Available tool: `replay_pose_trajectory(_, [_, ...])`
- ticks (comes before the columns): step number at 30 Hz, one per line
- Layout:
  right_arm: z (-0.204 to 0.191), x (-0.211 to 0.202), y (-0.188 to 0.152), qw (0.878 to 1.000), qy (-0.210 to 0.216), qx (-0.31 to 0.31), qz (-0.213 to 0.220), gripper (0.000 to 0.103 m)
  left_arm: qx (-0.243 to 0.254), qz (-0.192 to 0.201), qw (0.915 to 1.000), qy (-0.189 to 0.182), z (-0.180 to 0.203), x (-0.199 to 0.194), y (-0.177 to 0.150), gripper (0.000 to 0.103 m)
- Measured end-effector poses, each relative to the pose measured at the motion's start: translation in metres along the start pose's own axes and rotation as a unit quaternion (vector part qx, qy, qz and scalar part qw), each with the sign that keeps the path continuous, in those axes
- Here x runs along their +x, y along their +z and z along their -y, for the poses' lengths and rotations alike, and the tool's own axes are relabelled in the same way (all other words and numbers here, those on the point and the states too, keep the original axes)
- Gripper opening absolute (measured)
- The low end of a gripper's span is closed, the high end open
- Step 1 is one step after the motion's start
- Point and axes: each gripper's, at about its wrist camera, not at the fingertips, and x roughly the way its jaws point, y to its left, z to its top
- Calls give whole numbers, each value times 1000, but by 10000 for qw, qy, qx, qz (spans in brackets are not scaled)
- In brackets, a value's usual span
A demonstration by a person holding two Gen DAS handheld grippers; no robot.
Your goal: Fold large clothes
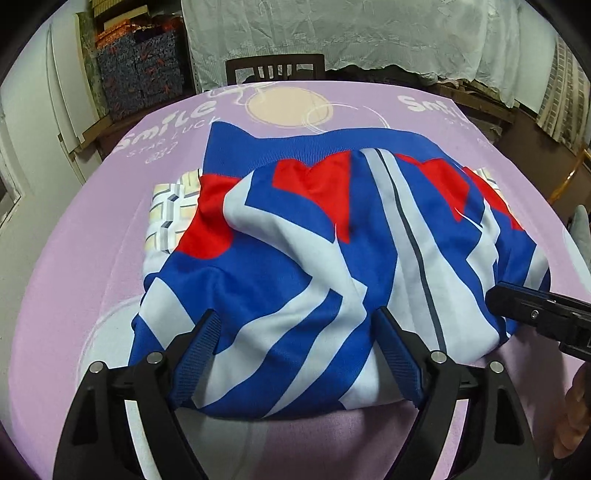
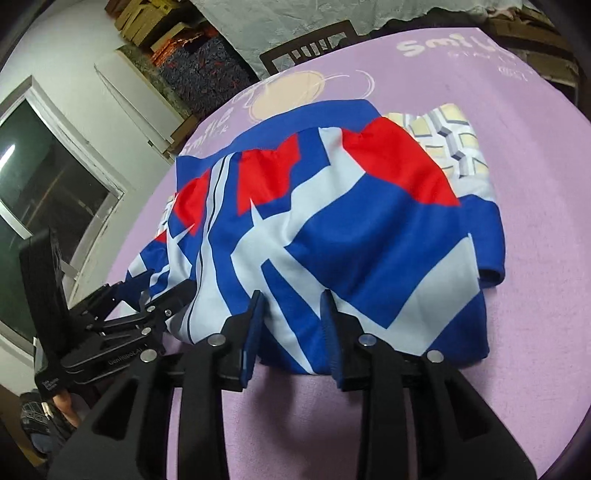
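Lilac tablecloth (image 1: 74,258), printed with "Smile" lettering and pale circles, covers the work surface; a dark wooden chair (image 1: 275,68) stands at the far edge, with a white lace cloth (image 1: 351,33) hanging behind it and patterned storage boxes (image 1: 142,74) stacked at far left. Blue, white and red garment (image 1: 314,251) lies bunched in the middle of the table, its blue ribbed band toward the chair, a grey-edged strip running down its front. It partly covers a folded checked cloth (image 1: 170,210), which shows at both far sides. Left gripper (image 1: 295,332): fingers spread wide, the garment's near hem bulging up between the blue pads (image 1: 197,343), cloth touching them but not pinched. Right gripper (image 2: 291,321): jaws apart, narrower gap, a fold of the near hem standing between the pads; whether they press it, cannot tell. From the right wrist view the left gripper sits at the garment's left near corner, just beside the right one. Both tools at the near edge, garment ahead of them. Window (image 2: 44,192) at left of that view.
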Motion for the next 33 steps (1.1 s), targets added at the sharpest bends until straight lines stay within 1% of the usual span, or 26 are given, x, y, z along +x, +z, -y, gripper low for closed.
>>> replay_pose_trajectory(2, [0, -5, 0, 10000, 3, 38, 42, 31, -86, -8, 9999, -85, -4, -3, 2, 85])
replay_pose_trajectory(4, [2, -16, 0, 9998, 42, 129, 173, 33, -184, 90, 9997, -161, -8, -10, 5, 84])
replay_pose_trajectory(6, [8, -35, -4, 9986, 117, 287, 418, 40, -316, 292, 9988, -234, -12, -20, 13, 84])
replay_pose_trajectory(7, [12, -42, -7, 9978, 154, 372, 519, 42, -346, 370, 9984, -258, -12, -24, 17, 84])
replay_pose_trajectory(8, [18, -53, -11, 9962, 188, 536, 665, 45, -344, 414, 9982, -266, -10, -26, 21, 84])
replay_pose_trajectory(10, [36, -70, -21, 9912, 277, 954, 876, 46, -333, 481, 9980, -256, -5, -28, 32, 84])
replay_pose_trajectory(13, [52, -83, -34, 9847, 349, 1379, 1004, 46, -342, 408, 9982, -281, 2, -18, 42, 84])
replay_pose_trajectory(16, [59, -84, -40, 9825, 193, 1576, 979, 46, -373, 102, 9991, -185, 3, 5, 40, 82])
replay_pose_trajectory(17, [60, -83, -39, 9819, 132, 1632, 955, 46, -412, 7, 9990, -198, 1, 12, 39, 84])
replay_pose_trajectory(19, [61, -77, -39, 9800, 41, 1785, 880, 46, -582, -15, 9976, -384, -7, 17, 36, 85])
replay_pose_trajectory(21, [60, -69, -40, 9759, 43, 2047, 756, 50, -669, -78, 9965, -487, -11, 20, 36, 86])
replay_pose_trajectory(23, [58, -59, -43, 9719, 98, 2272, 609, 53, -695, -81, 9964, -482, -13, 21, 35, 88])
replay_pose_trajectory(24, [55, -56, -44, 9703, 78, 2333, 641, 55, -664, -66, 9967, -451, -12, 21, 35, 88])
replay_pose_trajectory(26, [49, -54, -43, 9678, -140, 2414, 694, 56, -678, -72, 9967, -448, -12, 21, 35, 88])
replay_pose_trajectory(27, [47, -53, -42, 9646, -218, 2519, 743, 56, -682, -81, 9966, -451, -12, 21, 35, 88])
replay_pose_trajectory(29, [47, -48, -37, 9593, -339, 2660, 891, 56, -688, -88, 9965, -460, -12, 20, 34, 89])
replay_pose_trajectory(31, [52, -44, -30, 9522, -480, 2801, 1124, 50, -689, -90, 9965, -462, -13, 20, 34, 89])
replay_pose_trajectory(32, [55, -42, -26, 9464, -629, 2902, 1271, 44, -688, -91, 9965, -460, -13, 21, 35, 89])
replay_pose_trajectory(33, [58, -39, -22, 9444, -694, 2926, 1328, 40, -691, -94, 9965, -464, -13, 21, 35, 89])
